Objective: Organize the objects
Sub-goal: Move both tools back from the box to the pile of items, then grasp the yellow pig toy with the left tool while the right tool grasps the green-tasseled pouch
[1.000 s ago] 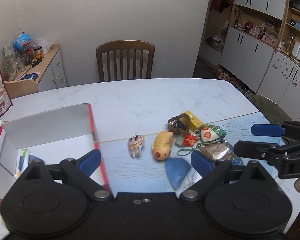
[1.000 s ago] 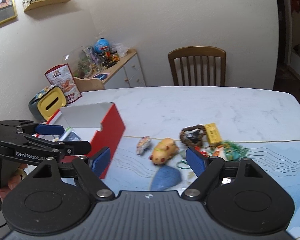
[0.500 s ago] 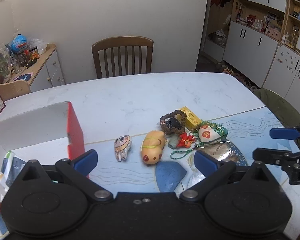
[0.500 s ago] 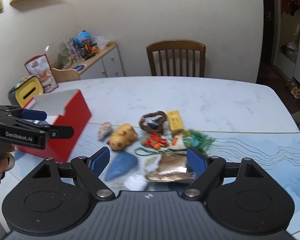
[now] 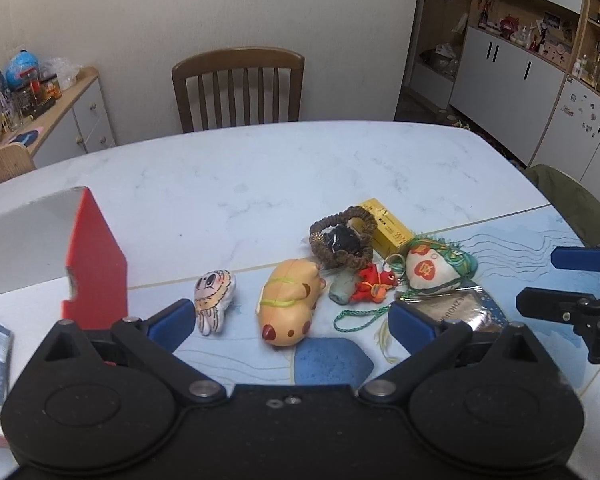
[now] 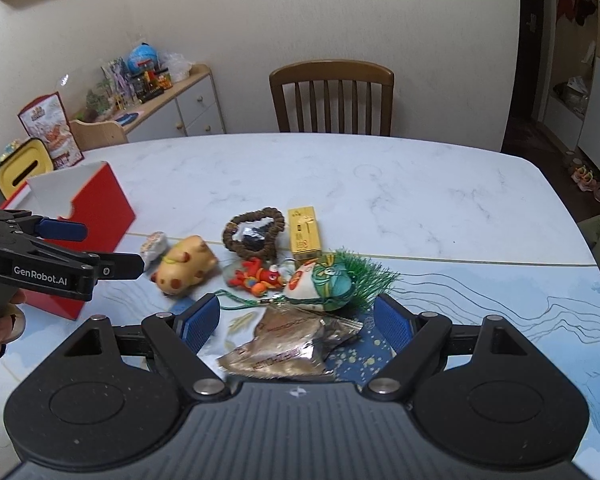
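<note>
While I hold both tongs spread and empty above the table (image 5: 260, 168), left gripper (image 5: 288, 322) faces the pig toy (image 5: 290, 306); right gripper (image 6: 296, 320) hangs over the foil packet (image 6: 292, 346). Red box (image 6: 96, 216) sits left of the pile.

wooden chair (image 5: 238, 86) behind table | sideboard (image 6: 172, 110) with clutter, left wall | white cabinets (image 5: 512, 68) right
</note>
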Tool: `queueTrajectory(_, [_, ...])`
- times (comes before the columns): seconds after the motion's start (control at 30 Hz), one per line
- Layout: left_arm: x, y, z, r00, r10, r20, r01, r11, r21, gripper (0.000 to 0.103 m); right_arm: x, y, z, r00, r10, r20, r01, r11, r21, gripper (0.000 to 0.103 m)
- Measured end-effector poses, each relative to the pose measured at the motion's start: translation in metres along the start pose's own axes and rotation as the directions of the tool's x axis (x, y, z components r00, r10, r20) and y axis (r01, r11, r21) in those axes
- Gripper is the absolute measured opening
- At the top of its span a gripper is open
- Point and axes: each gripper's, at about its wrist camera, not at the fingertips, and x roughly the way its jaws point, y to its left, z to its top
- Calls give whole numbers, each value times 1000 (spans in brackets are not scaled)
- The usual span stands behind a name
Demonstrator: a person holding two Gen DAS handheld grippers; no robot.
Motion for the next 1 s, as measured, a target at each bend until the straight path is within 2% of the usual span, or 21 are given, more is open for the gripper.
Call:
queueTrajectory(0.4, [48,-4,2,998,-7,-58,9,999,41,101,63,-16,6,997,-19,-72,20,1000,11,84])
queueTrajectory(0.7, [76,-9,4,994,-10,-110,16,998,58,92,97,-29,9,994,-25,-107,29,999,42,84])
queueTrajectory(0.87, [86,-9,4,991,-8,-133,17,998,63,83,105,-28,10,994,-15,-107,19,999,35,84])
queueTrajectory(1.0, [90,-8,4,989,-7,-145,16,998,61,75,109,-25,10,994,-6,-108,9,1000,27,76])
